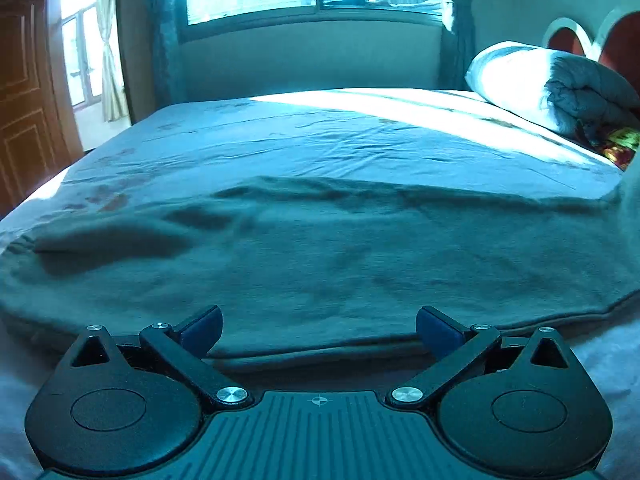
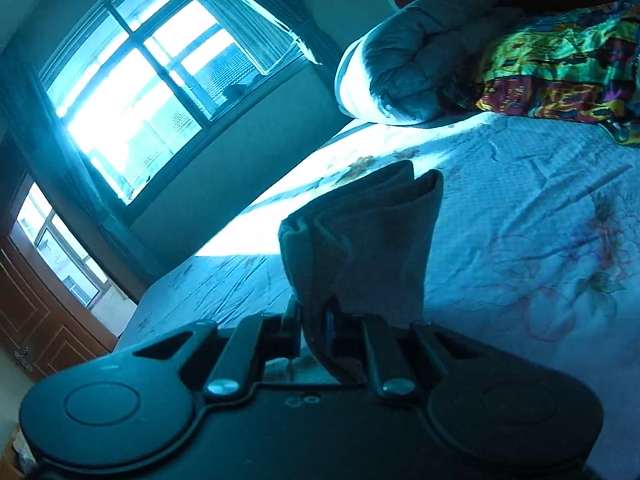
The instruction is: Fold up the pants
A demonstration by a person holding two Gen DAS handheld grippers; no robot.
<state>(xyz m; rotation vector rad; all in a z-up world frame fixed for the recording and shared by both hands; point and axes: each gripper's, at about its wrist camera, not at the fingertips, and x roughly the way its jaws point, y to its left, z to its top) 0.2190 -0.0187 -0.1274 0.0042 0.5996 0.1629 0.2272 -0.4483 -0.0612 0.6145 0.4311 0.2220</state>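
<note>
On the bed (image 1: 360, 128), pants (image 2: 360, 240) in right claw (image 2: 316, 320)

The right gripper (image 2: 314, 336) is closed tight on a bunch of grey pants (image 2: 360, 236). The cloth sticks up from between the two black fingers, folded over in a few layers. It is lifted above the bed (image 2: 520, 220). The bed has a light sheet with flower pictures on it. The whole view is tipped to one side. Behind the pants, at the far end of the bed, lies a rolled grey quilt (image 2: 404, 60). Just beside the quilt sits a bright, many-coloured cloth (image 2: 560, 68), maybe a blanket. Past the bed is a big window (image 2: 152, 80) with sun coming in. A brown wooden door (image 2: 44, 320) stands below the window.
</note>
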